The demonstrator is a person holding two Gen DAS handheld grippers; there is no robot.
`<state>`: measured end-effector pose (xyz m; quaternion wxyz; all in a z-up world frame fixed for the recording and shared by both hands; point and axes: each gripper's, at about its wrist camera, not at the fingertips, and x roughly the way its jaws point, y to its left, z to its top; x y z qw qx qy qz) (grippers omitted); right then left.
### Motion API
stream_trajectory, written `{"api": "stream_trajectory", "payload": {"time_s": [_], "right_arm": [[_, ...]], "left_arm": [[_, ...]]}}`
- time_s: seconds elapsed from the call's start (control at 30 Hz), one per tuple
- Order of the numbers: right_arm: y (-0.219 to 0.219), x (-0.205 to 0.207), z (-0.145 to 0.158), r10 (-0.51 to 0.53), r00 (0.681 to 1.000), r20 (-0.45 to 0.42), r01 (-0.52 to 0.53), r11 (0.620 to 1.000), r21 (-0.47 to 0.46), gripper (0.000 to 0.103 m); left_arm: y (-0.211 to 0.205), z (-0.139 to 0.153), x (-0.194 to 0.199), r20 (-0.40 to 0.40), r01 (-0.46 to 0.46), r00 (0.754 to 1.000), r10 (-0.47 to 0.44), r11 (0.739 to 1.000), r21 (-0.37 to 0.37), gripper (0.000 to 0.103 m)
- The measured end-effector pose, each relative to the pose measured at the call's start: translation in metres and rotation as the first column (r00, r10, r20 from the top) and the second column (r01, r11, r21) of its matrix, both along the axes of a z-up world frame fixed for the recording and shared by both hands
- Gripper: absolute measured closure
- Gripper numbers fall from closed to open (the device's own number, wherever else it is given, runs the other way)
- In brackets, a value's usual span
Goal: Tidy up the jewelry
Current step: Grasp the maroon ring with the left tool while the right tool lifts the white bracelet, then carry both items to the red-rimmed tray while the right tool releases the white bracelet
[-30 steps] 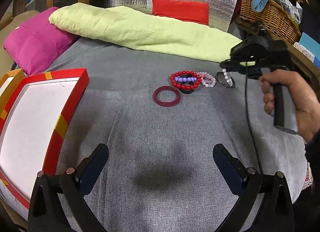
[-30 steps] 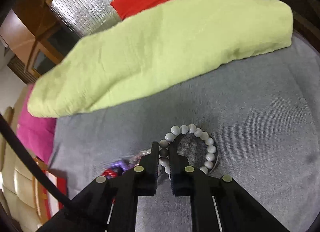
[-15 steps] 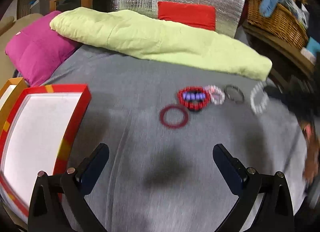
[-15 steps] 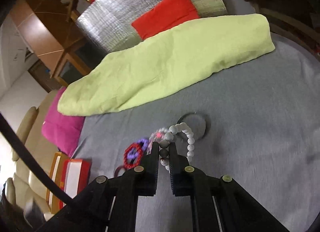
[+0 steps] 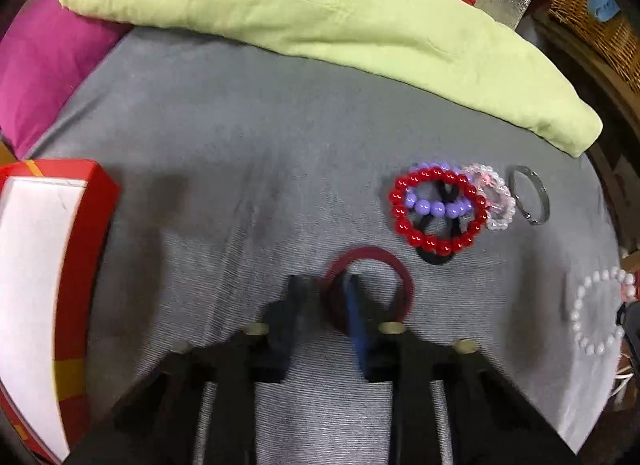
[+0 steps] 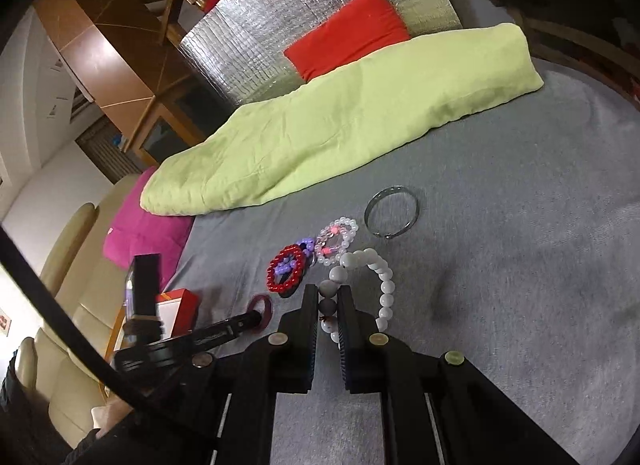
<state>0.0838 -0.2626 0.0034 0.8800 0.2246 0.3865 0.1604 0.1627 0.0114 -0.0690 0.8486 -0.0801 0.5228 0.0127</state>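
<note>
Grey bedspread [image 5: 248, 153], maroon ring [image 5: 394, 265] between closing left hand-held gripper [image 5: 322, 285] fingers

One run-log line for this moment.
left tool: closing on maroon ring | right tool: holding white bead bracelet | red box: empty

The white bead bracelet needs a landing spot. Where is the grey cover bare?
Bare grey cover lies between the red box and the bracelet cluster, below the green cushion. Crowded: the cluster, with the metal bangle beside it.
</note>
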Motion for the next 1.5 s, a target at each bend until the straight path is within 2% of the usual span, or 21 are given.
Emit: {"api": "stream_trajectory", "payload": {"time_s": [0.1,0.27,0.33,0.67,0.87,1.07,1.27,1.43,1.5], "right_arm": [[0.003,-0.006,0.004,0.008,1.0,0.017,-0.008,1.0,-0.011,0.092],[0.006,-0.016,0.008,0.016,1.0,0.026,-0.016,1.0,-0.001,0.092],[0.009,-0.02,0.009,0.02,0.999,0.026,-0.02,1.0,0.003,0.092],[0.048,-0.039,0.017,0.099,0.995,0.028,-0.098,0.995,-0.02,0.092],[0.09,-0.041,0.028,0.175,0.984,0.041,-0.173,0.984,-0.037,0.092],[0.153,-0.035,0.044,0.284,0.956,0.069,-0.279,0.958,-0.067,0.092],[0.236,-0.027,0.057,0.41,0.908,0.086,-0.401,0.91,-0.106,0.092],[0.31,-0.021,0.058,0.504,0.859,0.087,-0.481,0.854,-0.196,0.092],[0.329,-0.018,0.054,0.52,0.851,0.08,-0.491,0.839,-0.233,0.092]], "left_arm": [[0.003,0.006,-0.012,0.032,0.012,0.999,-0.011,0.999,-0.031,0.099],[0.001,0.018,-0.049,0.101,0.053,0.993,-0.053,0.999,0.004,0.099],[0.005,0.021,-0.065,0.118,0.053,0.992,-0.052,0.999,-0.009,0.099],[0.04,0.048,-0.117,0.184,-0.02,0.982,0.031,0.998,-0.065,0.099],[0.085,0.071,-0.133,0.246,-0.135,0.958,0.147,0.989,-0.066,0.099],[0.149,0.076,-0.144,0.249,-0.279,0.924,0.29,0.957,-0.08,0.099],[0.213,0.062,-0.152,0.22,-0.403,0.884,0.413,0.911,-0.088,0.099],[0.257,0.051,-0.16,0.194,-0.478,0.853,0.484,0.875,-0.081,0.099],[0.272,0.046,-0.161,0.181,-0.5,0.844,0.506,0.862,-0.077,0.099]]}}
